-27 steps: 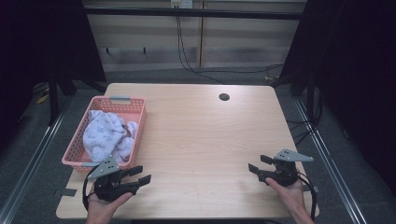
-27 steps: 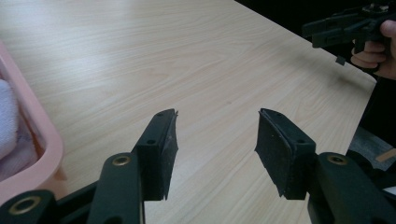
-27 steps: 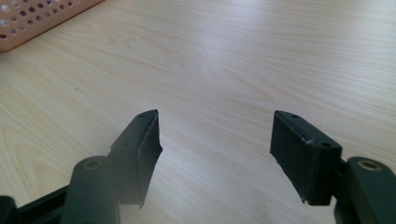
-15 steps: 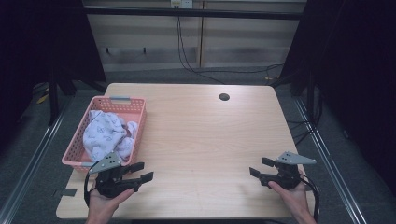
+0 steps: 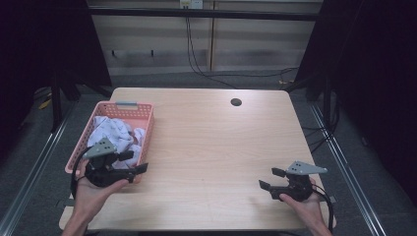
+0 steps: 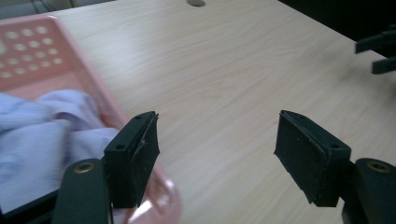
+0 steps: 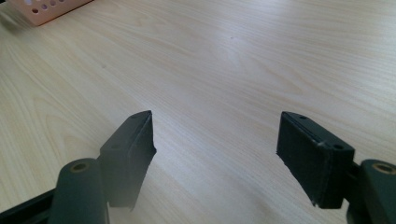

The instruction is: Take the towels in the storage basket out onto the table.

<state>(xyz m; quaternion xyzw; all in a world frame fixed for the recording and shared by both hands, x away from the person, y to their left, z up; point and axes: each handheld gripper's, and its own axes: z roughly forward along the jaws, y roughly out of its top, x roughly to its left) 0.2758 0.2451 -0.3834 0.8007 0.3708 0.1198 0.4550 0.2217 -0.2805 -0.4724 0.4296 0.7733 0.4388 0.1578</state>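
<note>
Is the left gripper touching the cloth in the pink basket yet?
Cannot tell. In the left gripper view, the left gripper stands open over the pink basket corner, with nothing between the jaws; one jaw overlaps the cloth, and no view plainly shows contact or a gap.

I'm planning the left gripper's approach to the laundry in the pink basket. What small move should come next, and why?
Probably ease the left gripper forward and down into the pink basket, towards the pale cloth. Its jaws stand open at the basket's near corner, nothing between them, with the cloth just beyond. The right gripper hangs open over bare table, far off.
</note>
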